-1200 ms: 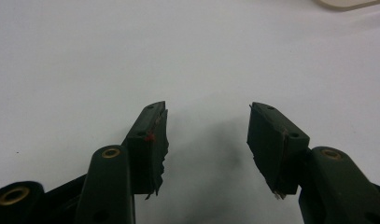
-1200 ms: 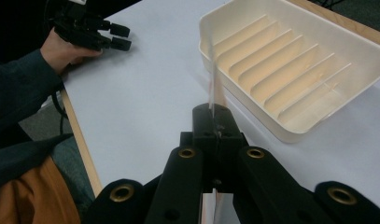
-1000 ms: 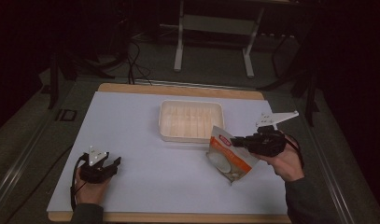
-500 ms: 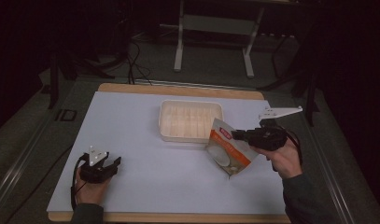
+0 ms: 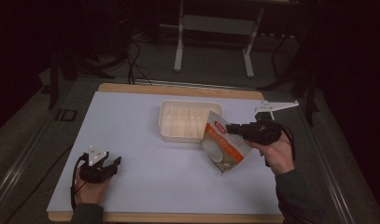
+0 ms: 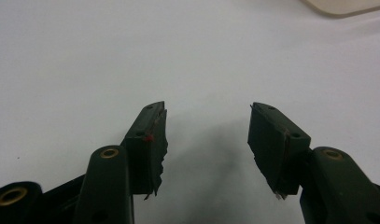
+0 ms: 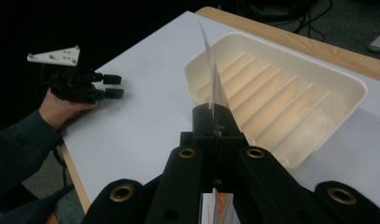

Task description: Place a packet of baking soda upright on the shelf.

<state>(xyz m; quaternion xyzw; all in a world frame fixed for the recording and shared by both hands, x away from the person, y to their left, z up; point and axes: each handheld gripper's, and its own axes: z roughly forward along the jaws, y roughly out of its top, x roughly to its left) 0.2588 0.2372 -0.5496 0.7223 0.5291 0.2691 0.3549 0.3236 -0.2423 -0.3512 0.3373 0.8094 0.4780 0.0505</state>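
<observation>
The right hand-held gripper (image 5: 230, 128) pinches the upper edge of a pouch (image 5: 221, 147), white and orange with a red label. Its two jaws are pressed together on the thin edge, which stands up between them in the right gripper view. The pouch hangs tilted just beside the near right corner of a cream tray (image 5: 187, 120); whether its lower corner touches the white surface (image 5: 145, 186) I cannot tell. The tray has a ribbed floor and stands in the middle of the far part of the surface. The left hand-held gripper (image 5: 116, 164) rests on the surface at the near left, well apart from the pouch, with its jaws spread and nothing between them.
</observation>
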